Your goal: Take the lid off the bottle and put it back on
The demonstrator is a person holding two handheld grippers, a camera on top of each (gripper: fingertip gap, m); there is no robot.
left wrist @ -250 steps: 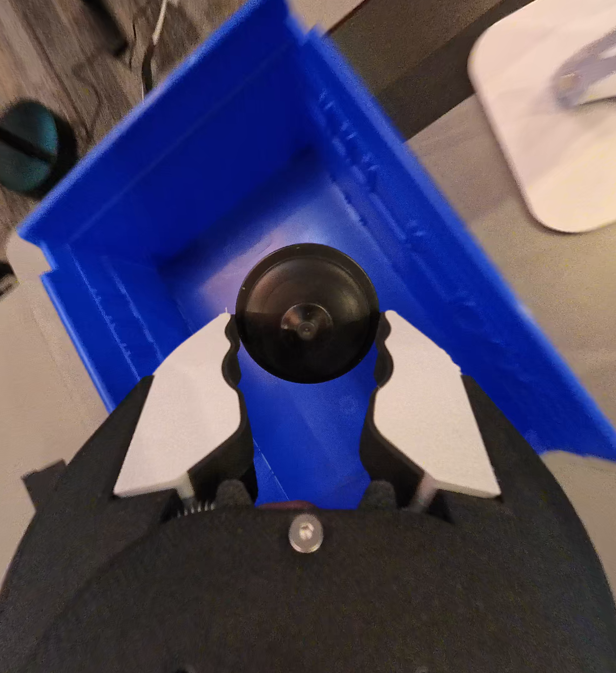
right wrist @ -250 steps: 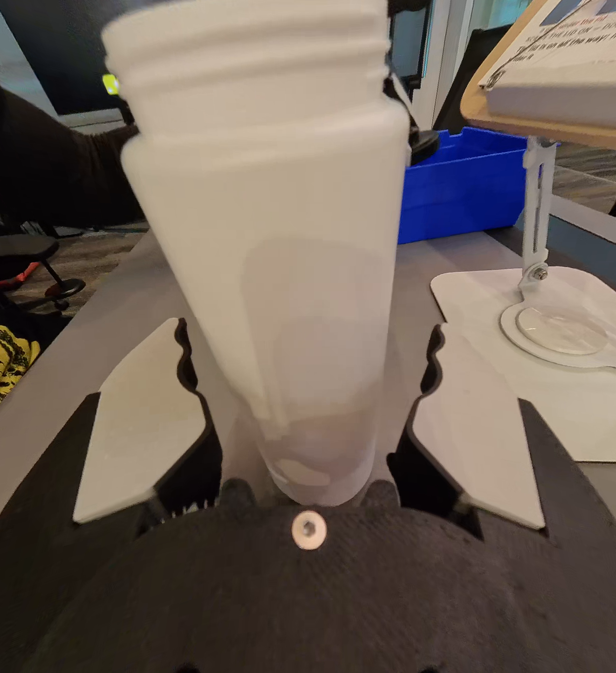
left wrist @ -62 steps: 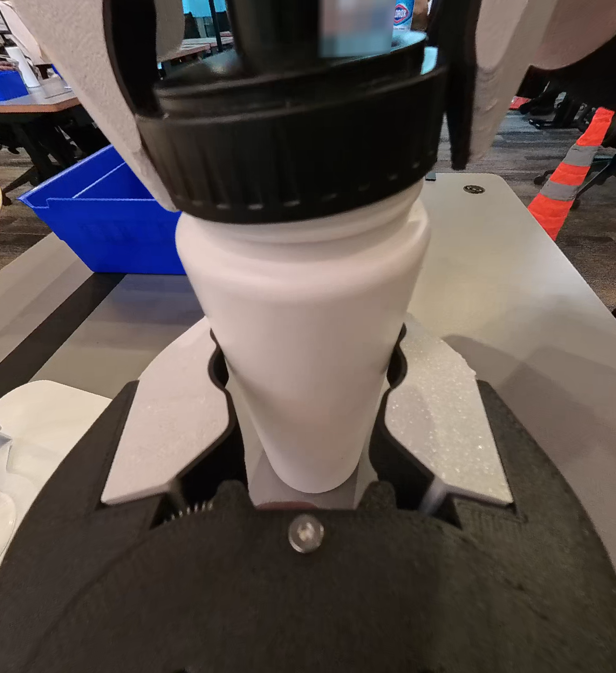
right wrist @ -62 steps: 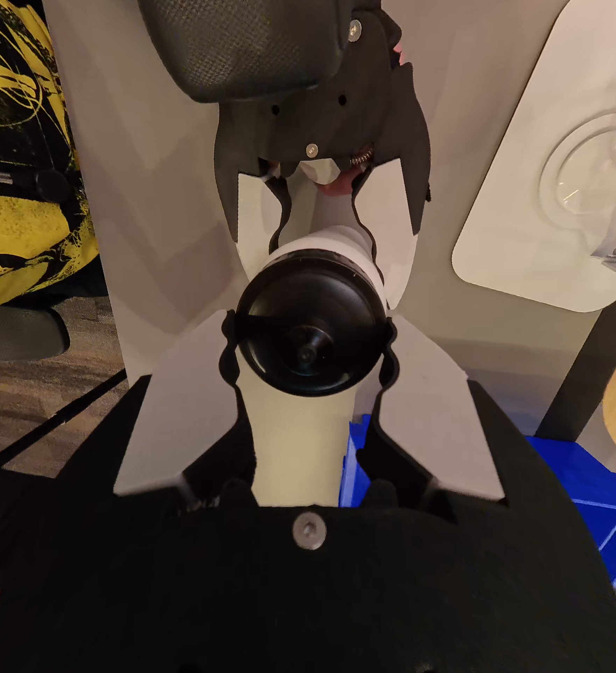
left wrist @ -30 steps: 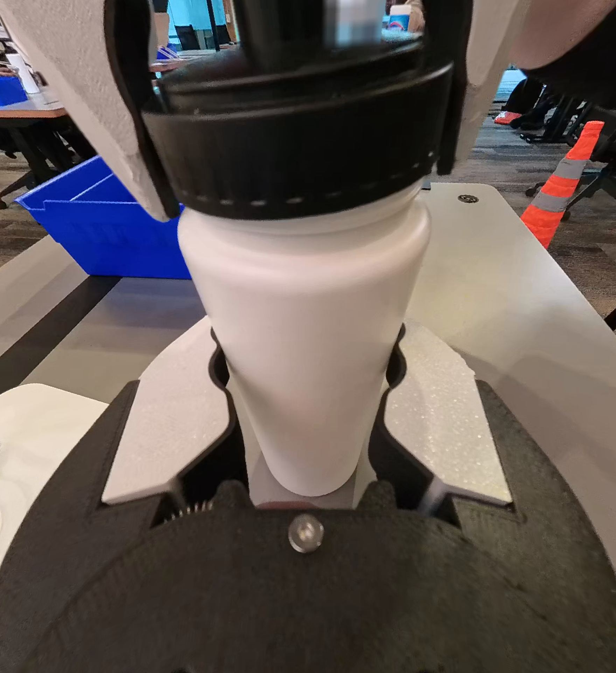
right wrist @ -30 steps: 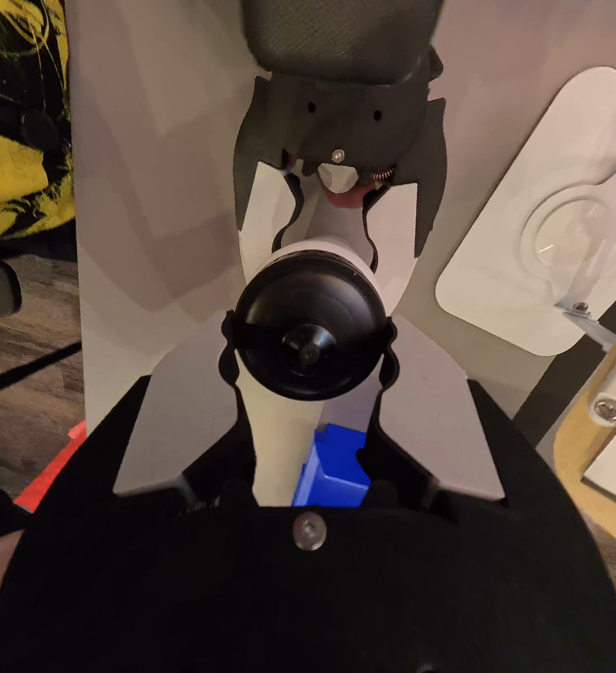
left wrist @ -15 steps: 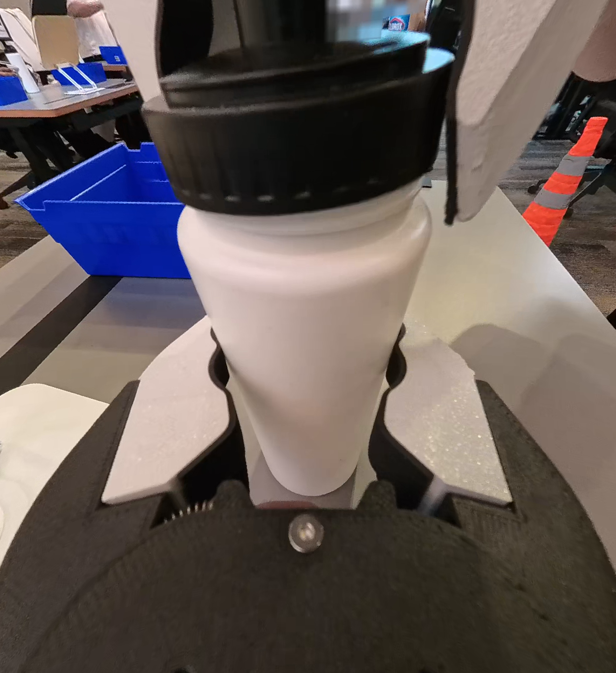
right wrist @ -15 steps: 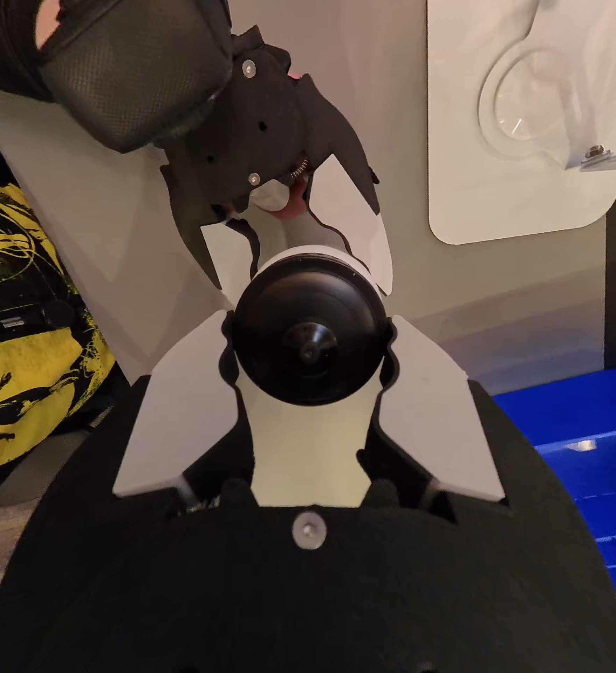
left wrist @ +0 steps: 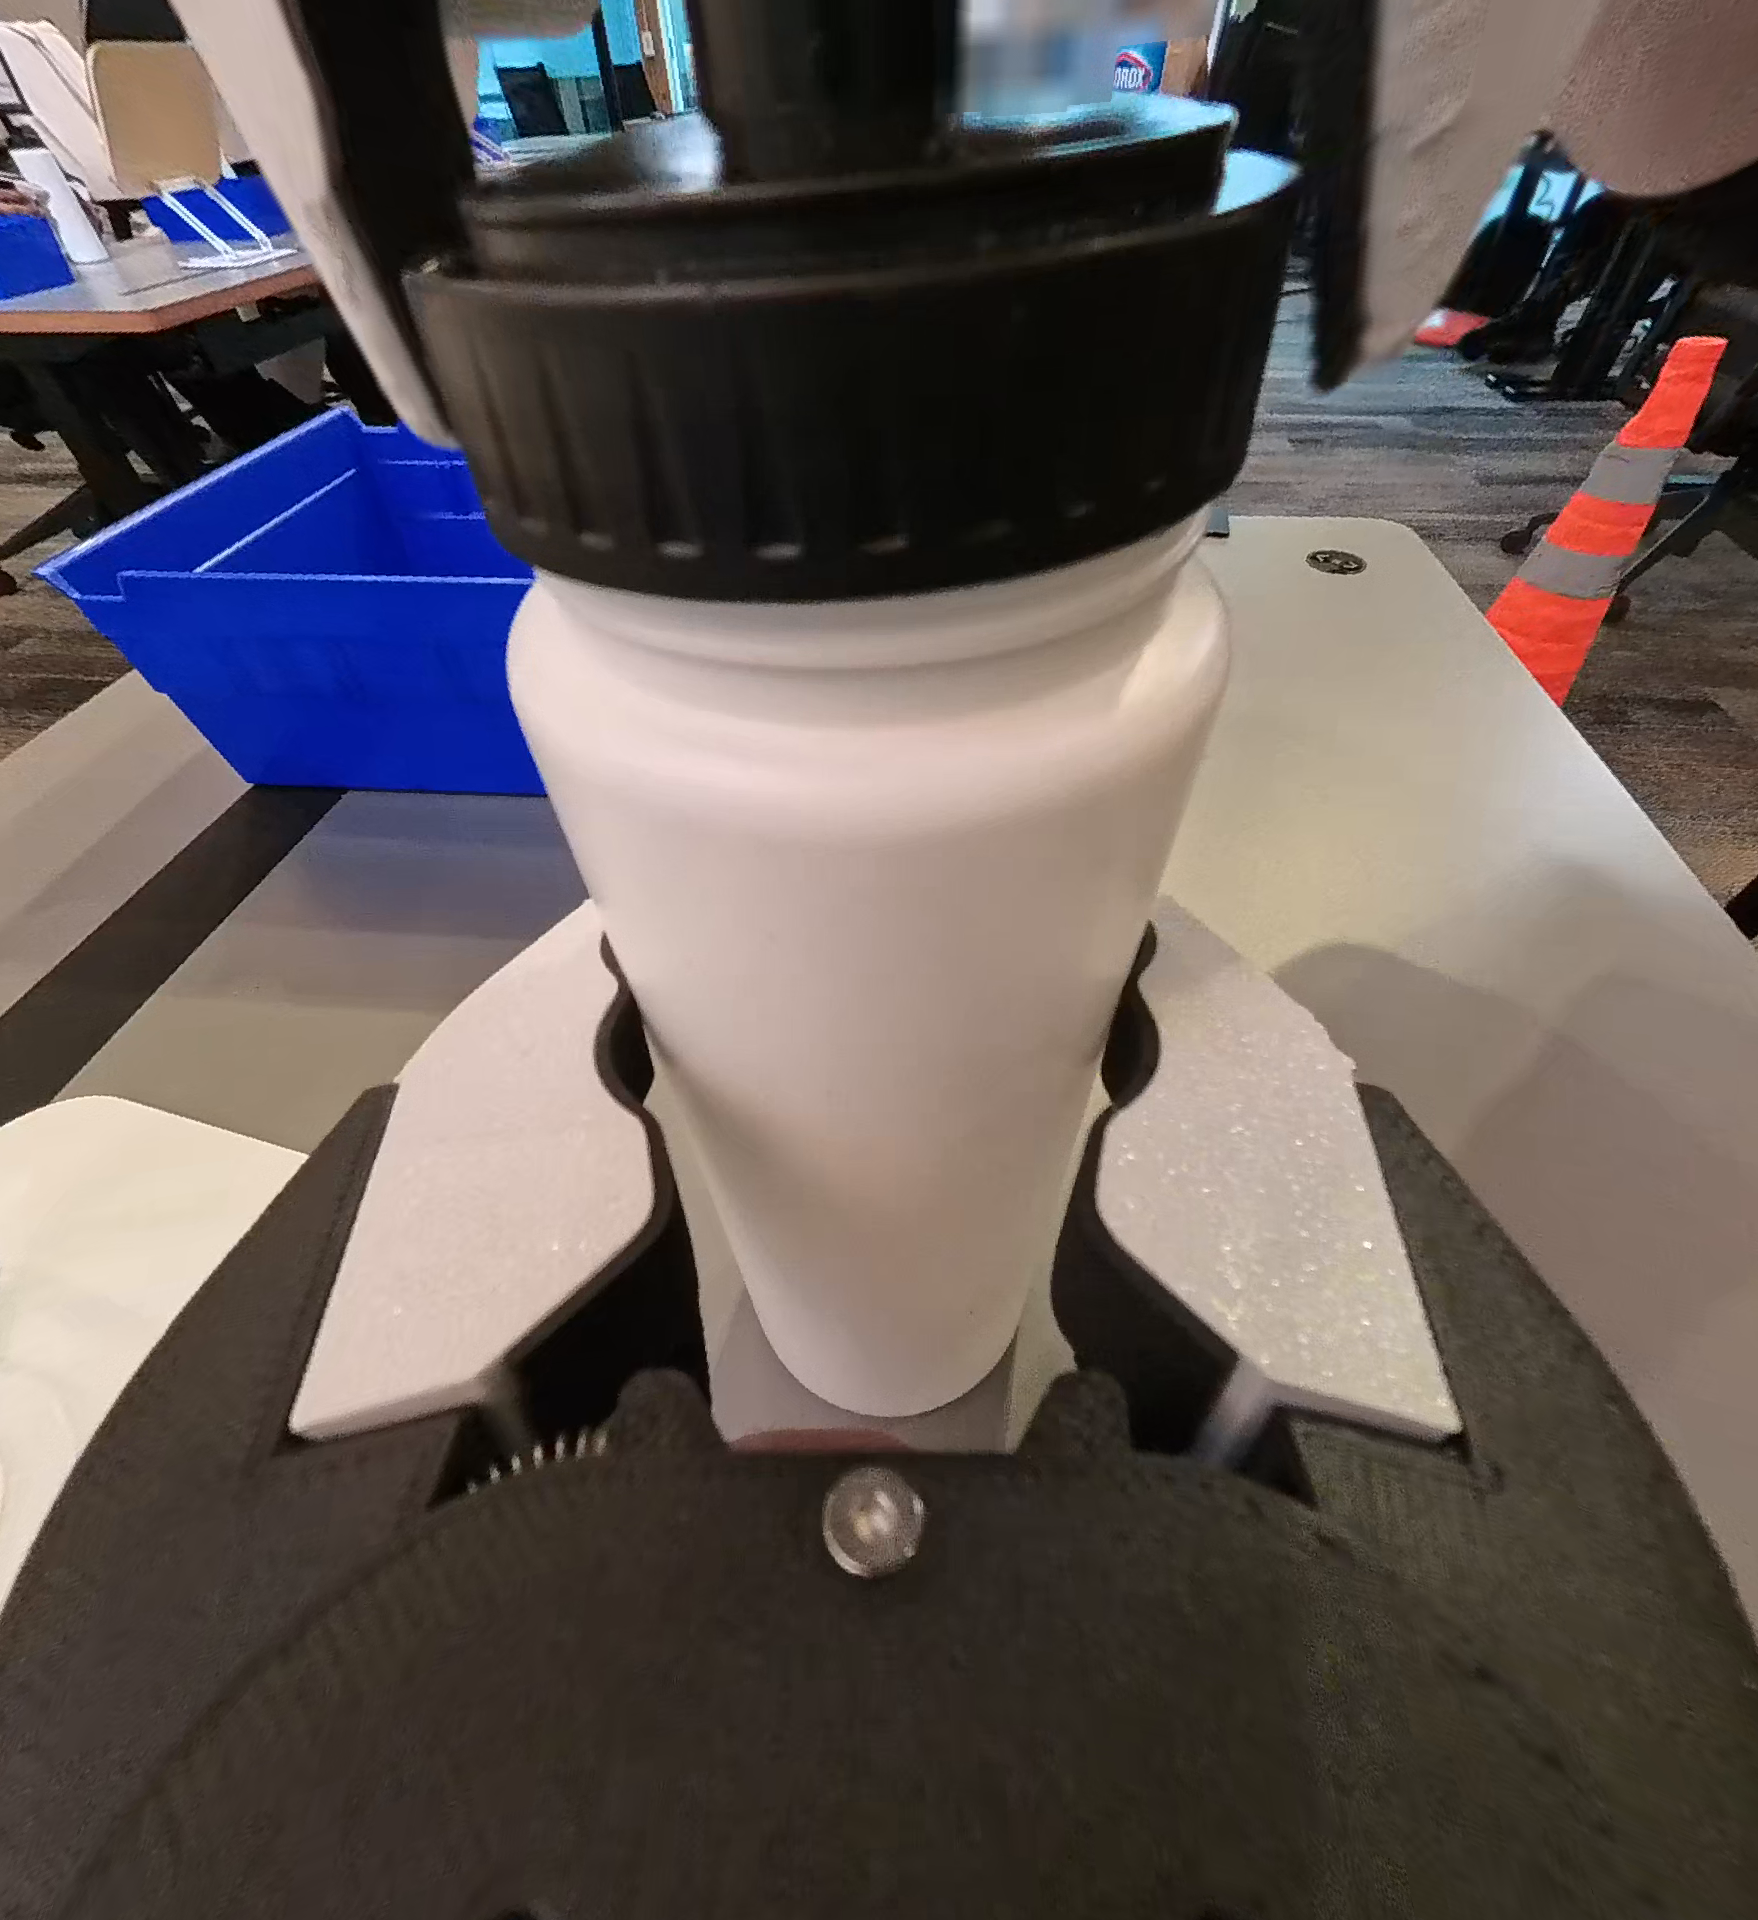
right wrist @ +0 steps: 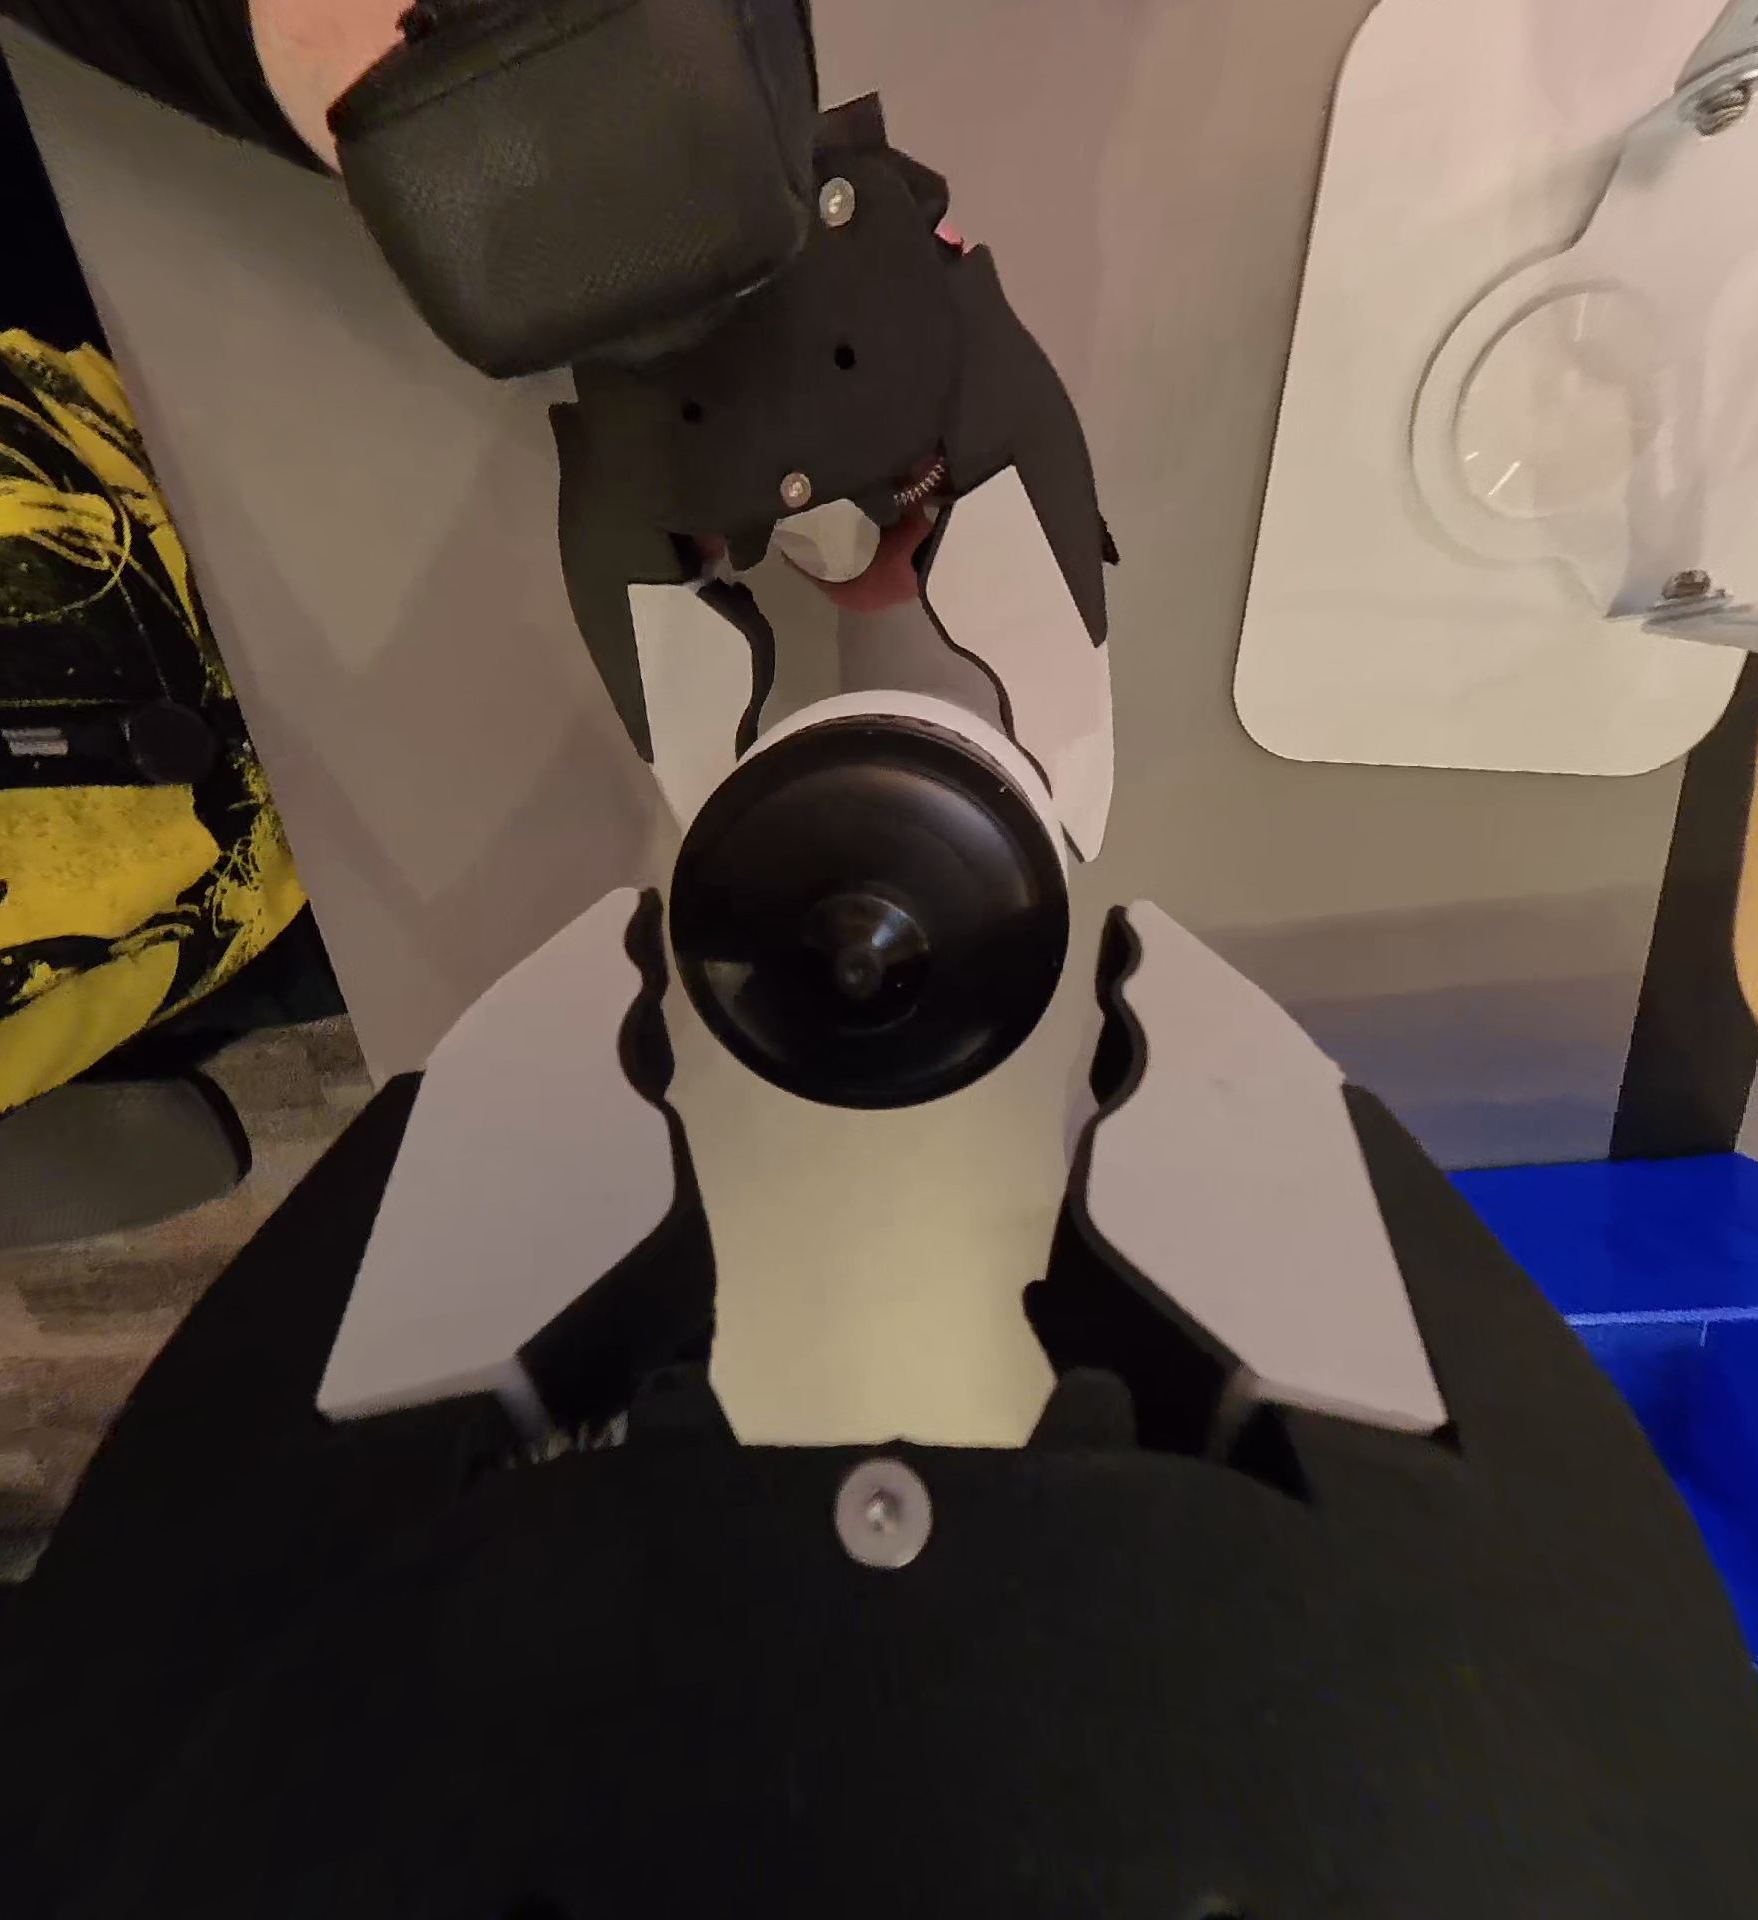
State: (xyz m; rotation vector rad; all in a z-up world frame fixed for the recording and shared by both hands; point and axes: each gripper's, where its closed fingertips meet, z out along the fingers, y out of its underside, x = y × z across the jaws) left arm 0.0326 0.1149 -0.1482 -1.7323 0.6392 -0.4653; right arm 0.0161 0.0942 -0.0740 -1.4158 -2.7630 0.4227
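A white bottle [left wrist: 854, 935] stands upright with a black ribbed lid [left wrist: 854, 447] on its neck. My left gripper [left wrist: 875, 997] is shut on the bottle's lower body. My right gripper [right wrist: 875, 935] looks straight down on the lid [right wrist: 802, 997]. Its jaws straddle the lid's upper rim with a narrow gap on the right side, so it is open and loose around it. In the left wrist view its fingers [left wrist: 1374, 208] hang beside the top of the lid. The left gripper [right wrist: 880, 805] also shows below the bottle in the right wrist view.
A blue bin [left wrist: 314, 644] sits on the grey table [left wrist: 1374, 831] behind the bottle to the left. A white stand base [right wrist: 1426, 520] lies on the table nearby. An orange cone [left wrist: 1602, 520] and chairs stand on the floor beyond the table.
The right gripper turned the lid on the bottle, then loosened and rose a little off it. The lid stays on the bottle. The left gripper keeps holding the bottle.
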